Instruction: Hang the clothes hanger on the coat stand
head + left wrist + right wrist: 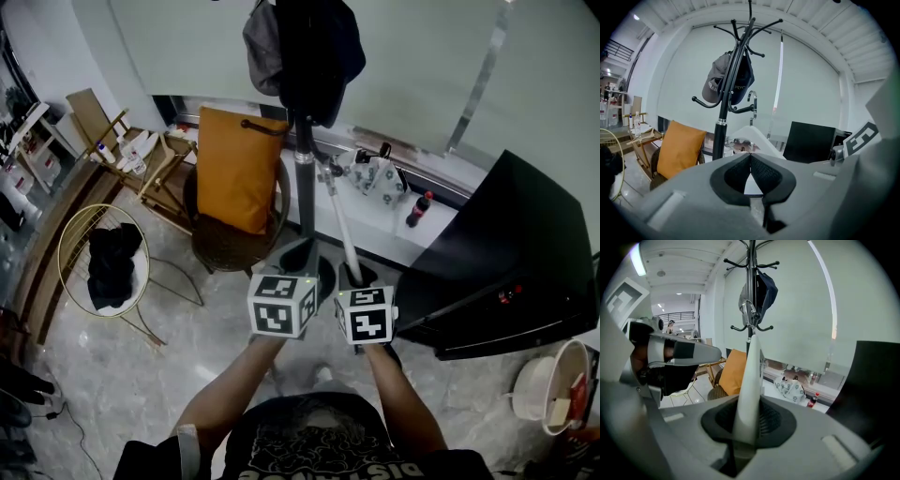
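Right tool clamping smooth white hanger, slim black stand

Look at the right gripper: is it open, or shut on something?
Shut on the white clothes hanger. In the right gripper view, the hanger's arm stands between the jaws of the right gripper, and the pads press it from both sides.

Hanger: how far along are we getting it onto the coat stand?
Done: the right hand-held gripper is shut on the hanger. In hand: it is raised with its metal hook beside the coat stand. Left: seating that hook on the stand; it does not look hung yet. The left hand-held gripper is shut, empty.
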Motion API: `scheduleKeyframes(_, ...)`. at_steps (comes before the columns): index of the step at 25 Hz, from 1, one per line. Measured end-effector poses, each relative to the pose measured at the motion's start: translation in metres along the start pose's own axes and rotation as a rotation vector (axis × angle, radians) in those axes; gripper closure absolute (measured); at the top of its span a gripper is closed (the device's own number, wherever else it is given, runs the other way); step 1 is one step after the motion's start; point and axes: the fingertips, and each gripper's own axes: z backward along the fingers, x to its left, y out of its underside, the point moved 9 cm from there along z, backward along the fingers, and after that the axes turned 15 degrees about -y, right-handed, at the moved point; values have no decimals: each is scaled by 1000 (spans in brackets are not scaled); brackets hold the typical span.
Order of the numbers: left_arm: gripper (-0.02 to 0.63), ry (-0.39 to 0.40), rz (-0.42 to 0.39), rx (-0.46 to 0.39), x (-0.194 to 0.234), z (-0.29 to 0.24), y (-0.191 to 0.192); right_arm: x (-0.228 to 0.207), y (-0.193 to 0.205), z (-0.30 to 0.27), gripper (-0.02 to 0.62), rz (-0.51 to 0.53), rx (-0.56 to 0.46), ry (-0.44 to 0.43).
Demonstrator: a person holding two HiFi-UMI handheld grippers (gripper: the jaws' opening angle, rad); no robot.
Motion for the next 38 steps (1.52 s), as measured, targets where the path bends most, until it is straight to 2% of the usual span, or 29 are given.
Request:
scheduleKeyframes(15,600,166,-50,24,51,-18,-6,36,-13,-31,526,-83,-12,168)
scheduleKeyframes(24,600,230,-76,25,75,-25,-9,45,-13,-51,525,-122,-22,241)
scheduleKeyframes(38,600,294,-116,41,95,-35,-8,47,-10,-79,525,-196,-26,287)
